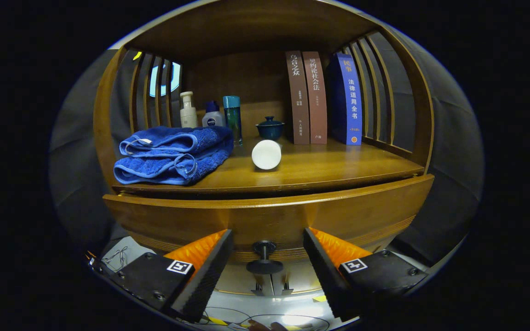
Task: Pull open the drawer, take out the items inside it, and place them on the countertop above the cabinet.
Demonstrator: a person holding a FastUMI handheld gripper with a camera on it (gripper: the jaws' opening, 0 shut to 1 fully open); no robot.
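Here, gripper [268, 257] jaws wide apart astride the drawer [269, 216] knob [264, 257], holding nothing; NIVEA bottle [213, 117] above.

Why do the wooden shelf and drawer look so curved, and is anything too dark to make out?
In the gripper view the fisheye lens bows the drawer front and countertop; the towel and books are sharp, the cabinet's top recess is in shadow, and glare sits below the open claw flanking the knob.

towel [173, 155] hides the bottles' [188, 112] lower parts.
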